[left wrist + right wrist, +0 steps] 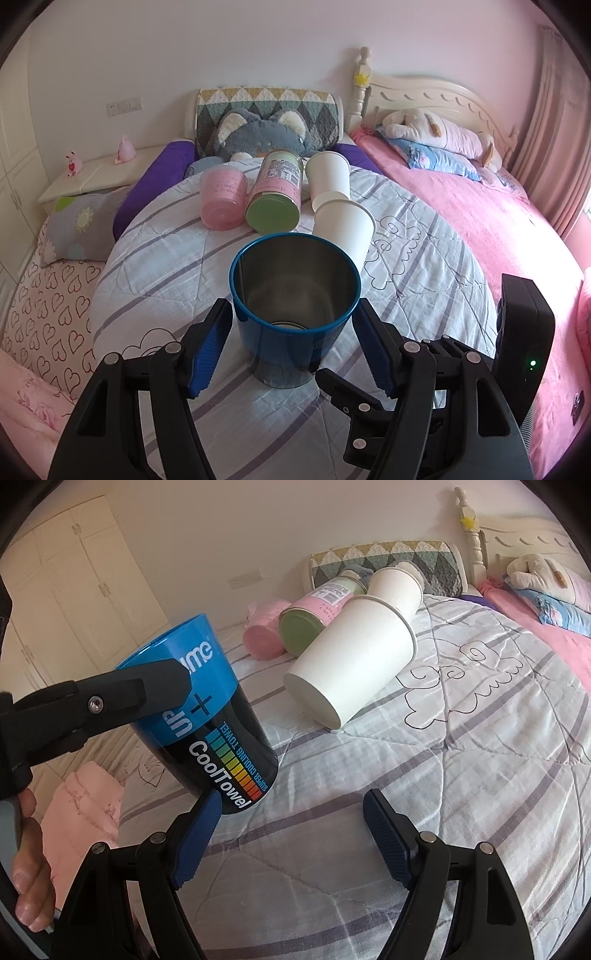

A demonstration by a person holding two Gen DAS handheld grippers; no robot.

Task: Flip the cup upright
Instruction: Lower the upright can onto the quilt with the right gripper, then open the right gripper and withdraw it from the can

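Left wrist view: the blue cup stands mouth-up on the striped quilt at lower centre, its steel inside visible. The left tongs flank it, one blue pad on each side of its wall; the pads lie close beside the wall, and whether they press it cannot be told from here. Part of the right tongs' black body shows at the right edge.

Right wrist view: the cup sits at centre left, leaning in the fisheye picture, its base on the quilt. A black finger of the left tongs crosses its upper blue band. The right tongs are spread wide with nothing between them; the left pad is just beside the cup's base.

Behind the cup, in the upper middle of both views, lie a white paper cup on its side, a second white cup beyond it, a green-and-pink can and a pink cup, all tipped over on the bed. A grey cat cushion rests at the headboard.
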